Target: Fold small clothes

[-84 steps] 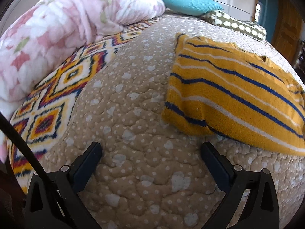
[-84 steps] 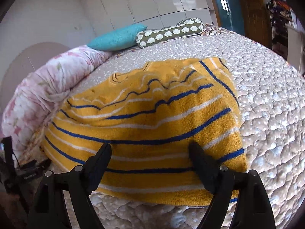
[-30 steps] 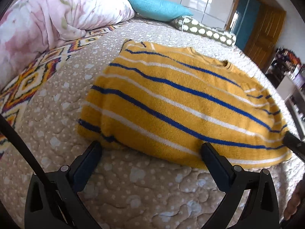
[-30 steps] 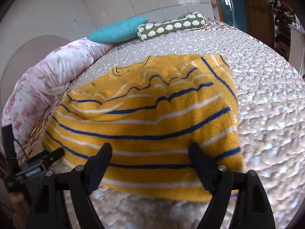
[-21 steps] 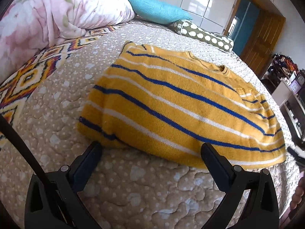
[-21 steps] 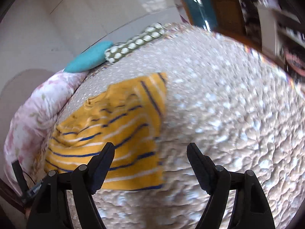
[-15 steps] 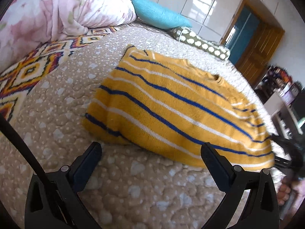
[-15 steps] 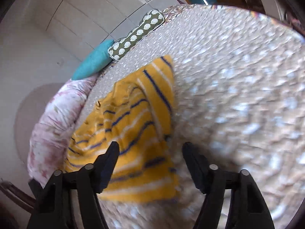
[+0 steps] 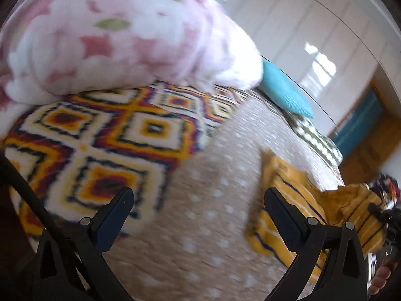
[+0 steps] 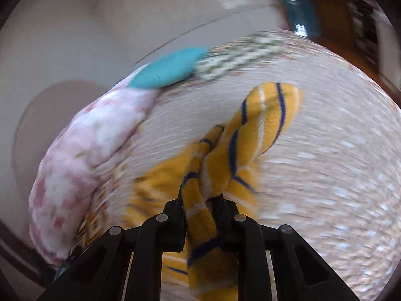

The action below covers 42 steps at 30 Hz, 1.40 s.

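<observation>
The right hand-held gripper (image 10: 200,200) has its two black jaws drawn in tight on a bunched fold of the yellow sweater (image 10: 250,130), with knit squeezed between them and spilling out below. From the pinch the cloth rises in a twisted rope and opens into a broader flap farther out, lifted off the bed, while the rest of the garment trails down to the left onto the quilted bedspread (image 10: 338,175). It is a mustard-yellow knit crossed by thin navy stripes and paler white ones; the stripes run crooked where the fabric is gathered. The whole view is smeared with motion blur.

The left hand-held gripper (image 9: 198,210) stands with its jaws spread wide and nothing between them, hovering over the beige dotted bedspread (image 9: 200,225). In its view the sweater (image 9: 288,183) lies to the right, just behind the right-hand finger, crumpled and humped up toward the far right edge, where the tip of the other tool (image 9: 378,212) meets the raised cloth.

Beyond the left gripper, a blanket with diamond patterns (image 9: 112,135) in orange, white and dark red covers the left side of the bed, and a pink floral duvet (image 9: 112,37) is heaped on top of it. Farther back lie a teal pillow (image 9: 285,90) and a green patterned bolster (image 9: 315,140), touching end to end, before white cupboard doors (image 9: 300,25).
</observation>
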Each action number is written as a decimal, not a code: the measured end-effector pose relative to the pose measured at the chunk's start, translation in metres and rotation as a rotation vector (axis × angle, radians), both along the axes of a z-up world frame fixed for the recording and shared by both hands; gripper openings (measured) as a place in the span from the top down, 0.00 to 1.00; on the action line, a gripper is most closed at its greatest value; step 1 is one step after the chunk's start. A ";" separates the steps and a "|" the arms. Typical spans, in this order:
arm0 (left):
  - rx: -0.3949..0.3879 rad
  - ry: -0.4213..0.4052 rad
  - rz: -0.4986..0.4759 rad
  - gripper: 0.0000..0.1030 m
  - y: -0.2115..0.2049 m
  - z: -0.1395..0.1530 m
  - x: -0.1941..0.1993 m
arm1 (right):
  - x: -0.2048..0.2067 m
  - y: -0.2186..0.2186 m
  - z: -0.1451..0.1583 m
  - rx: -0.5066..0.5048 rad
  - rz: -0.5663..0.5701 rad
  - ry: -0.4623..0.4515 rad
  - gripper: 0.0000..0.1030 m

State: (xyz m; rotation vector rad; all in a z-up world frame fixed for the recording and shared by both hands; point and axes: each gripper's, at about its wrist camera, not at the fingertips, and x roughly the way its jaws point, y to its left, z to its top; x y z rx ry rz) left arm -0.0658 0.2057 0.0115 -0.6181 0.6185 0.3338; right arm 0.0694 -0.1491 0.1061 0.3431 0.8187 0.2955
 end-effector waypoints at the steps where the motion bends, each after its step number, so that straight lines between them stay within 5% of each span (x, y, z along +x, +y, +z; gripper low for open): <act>1: -0.019 0.001 0.012 0.00 0.006 -0.003 -0.001 | 0.006 0.024 -0.003 -0.005 0.042 0.010 0.81; 5: -0.073 0.023 0.034 0.00 0.020 -0.014 -0.002 | 0.028 0.111 -0.054 -0.056 0.163 0.118 0.81; 9: -0.072 0.054 0.014 0.00 0.021 -0.020 0.004 | 0.042 0.148 -0.097 -0.145 0.233 0.170 0.76; 13: -0.071 0.062 0.019 0.00 0.021 -0.021 0.004 | 0.038 0.160 -0.086 -0.165 0.283 0.127 0.46; 16: -0.080 0.056 0.040 0.00 0.027 -0.021 0.002 | 0.031 0.173 -0.073 -0.183 0.359 0.098 0.45; 21: -0.110 0.060 0.061 0.00 0.034 -0.026 0.000 | 0.025 0.175 -0.060 -0.023 0.443 0.125 0.45; 24: -0.106 0.056 0.059 0.00 0.032 -0.026 0.000 | 0.016 0.165 -0.040 -0.033 0.398 0.039 0.46; 26: -0.099 0.054 0.048 0.00 0.029 -0.025 0.001 | 0.010 0.161 -0.037 -0.119 0.379 0.026 0.69; 28: -0.093 0.057 0.043 0.00 0.027 -0.024 0.002 | 0.008 0.166 -0.044 -0.228 0.373 0.034 0.81; 31: -0.094 0.057 0.046 0.00 0.027 -0.024 0.002 | 0.012 0.165 -0.066 -0.313 0.332 0.083 0.81; 35: -0.091 0.057 0.051 0.00 0.027 -0.025 0.003 | 0.026 0.159 -0.120 -0.106 0.347 0.316 0.81; 42: -0.064 0.061 0.027 0.00 0.020 -0.024 0.006 | 0.019 0.147 -0.132 0.050 0.405 0.378 0.81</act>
